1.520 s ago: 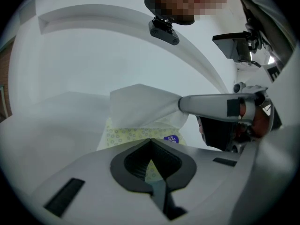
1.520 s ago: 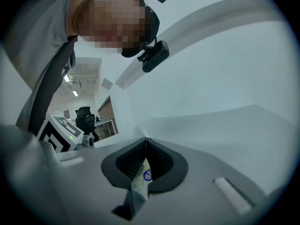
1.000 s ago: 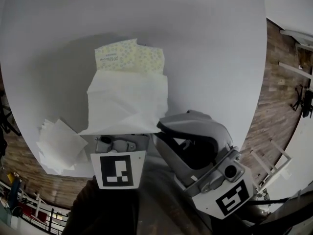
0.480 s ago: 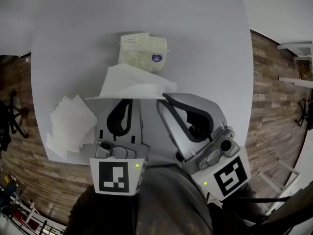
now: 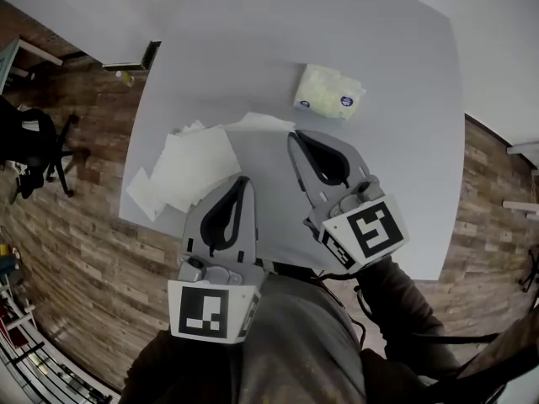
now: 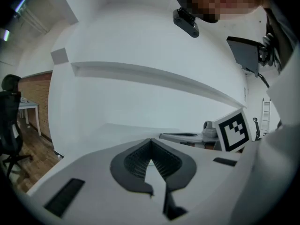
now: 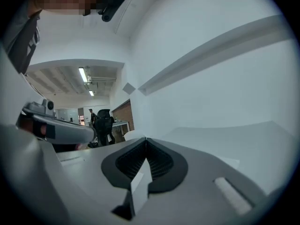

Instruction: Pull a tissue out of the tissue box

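The pale green tissue pack (image 5: 328, 98) lies on the white table (image 5: 404, 167), far side, with no tissue standing out of its top. My left gripper (image 5: 242, 180) hovers over the table's near left part, jaws shut (image 6: 150, 140), and nothing shows between them. My right gripper (image 5: 294, 134) is shut too (image 7: 146, 138), a short way left of and nearer than the pack, not touching it. One loose white tissue (image 5: 259, 123) lies flat just beyond its tip, beside a pile of several tissues (image 5: 181, 173).
The table's left and near edges drop to a wooden floor (image 5: 76, 251). A black office chair (image 5: 29, 141) stands off the left side. The person's dark sleeves fill the bottom of the head view. A white wall with a ledge (image 6: 140, 74) lies ahead of both grippers.
Both grippers have drawn back from the pack and risen. The tissue that hung from the left gripper is no longer in it. The head view has swung, showing more floor at left.
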Tool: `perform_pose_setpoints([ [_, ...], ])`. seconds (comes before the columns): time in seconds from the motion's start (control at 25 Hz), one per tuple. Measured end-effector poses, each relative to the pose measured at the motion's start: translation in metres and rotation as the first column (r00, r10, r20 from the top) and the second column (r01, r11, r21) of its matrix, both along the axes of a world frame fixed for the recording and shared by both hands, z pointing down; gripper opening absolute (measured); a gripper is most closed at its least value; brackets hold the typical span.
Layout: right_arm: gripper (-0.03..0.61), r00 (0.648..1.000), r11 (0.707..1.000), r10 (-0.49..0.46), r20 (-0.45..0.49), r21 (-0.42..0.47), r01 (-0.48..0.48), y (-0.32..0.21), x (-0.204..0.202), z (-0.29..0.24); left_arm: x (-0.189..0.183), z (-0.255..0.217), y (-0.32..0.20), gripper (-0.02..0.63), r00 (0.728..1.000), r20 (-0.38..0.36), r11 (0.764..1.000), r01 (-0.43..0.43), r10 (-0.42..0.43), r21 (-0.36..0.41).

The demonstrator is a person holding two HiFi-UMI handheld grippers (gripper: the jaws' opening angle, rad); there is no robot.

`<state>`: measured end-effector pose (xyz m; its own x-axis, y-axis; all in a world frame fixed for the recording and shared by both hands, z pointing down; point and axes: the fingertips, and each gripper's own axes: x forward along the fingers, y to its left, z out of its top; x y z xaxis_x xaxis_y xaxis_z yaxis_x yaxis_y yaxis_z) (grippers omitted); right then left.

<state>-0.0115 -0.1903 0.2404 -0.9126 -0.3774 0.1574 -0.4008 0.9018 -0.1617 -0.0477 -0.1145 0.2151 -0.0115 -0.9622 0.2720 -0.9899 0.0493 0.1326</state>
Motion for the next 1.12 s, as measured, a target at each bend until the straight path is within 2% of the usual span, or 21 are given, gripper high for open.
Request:
perform_pose_setpoints([
  [0.32,0.005,0.999,0.995,-0.031,-0.015,0.096,0.033,0.039,-0.130,0.009,-0.123,0.003,0.054,-0.002,0.993,0.034,0.993,0.115,-0.115,-0.012],
  [0.44,0.005,0.998,0.990,-0.047,-0.039,0.129,0.051,0.065,-0.166,0.037,-0.159,0.009,0.073,-0.002,0.989,0.047,0.990,0.141,-0.140,-0.029],
  [0.52,0.005,0.995,0.987,-0.056,-0.087,0.145,0.068,0.085,-0.183,0.064,-0.179,0.016,0.085,-0.002,0.988,0.047,0.988,0.150,-0.148,-0.044],
  [0.6,0.008,0.987,0.988,-0.067,-0.148,0.125,0.086,0.106,-0.195,0.094,-0.194,0.023,0.095,-0.002,0.988,0.040,0.987,0.149,-0.147,-0.056],
  [0.72,0.042,0.972,0.992,-0.119,-0.204,0.020,0.125,0.139,-0.205,0.129,-0.207,0.030,0.106,-0.002,0.992,0.028,0.990,0.125,-0.124,-0.066],
  [0.8,0.099,0.962,0.988,-0.155,-0.224,-0.035,0.151,0.159,-0.210,0.142,-0.211,0.031,0.109,-0.002,0.994,0.022,0.993,0.104,-0.103,-0.063],
  [0.96,0.127,0.959,0.985,-0.170,-0.228,-0.060,0.160,0.190,-0.205,0.143,-0.204,0.029,0.111,-0.002,0.998,0.009,0.997,0.061,-0.061,-0.036],
  [1.12,0.127,0.979,0.991,-0.129,-0.159,-0.061,0.121,0.206,-0.181,0.117,-0.180,0.022,0.111,-0.002,1.000,-0.001,1.000,0.007,-0.007,0.003],
])
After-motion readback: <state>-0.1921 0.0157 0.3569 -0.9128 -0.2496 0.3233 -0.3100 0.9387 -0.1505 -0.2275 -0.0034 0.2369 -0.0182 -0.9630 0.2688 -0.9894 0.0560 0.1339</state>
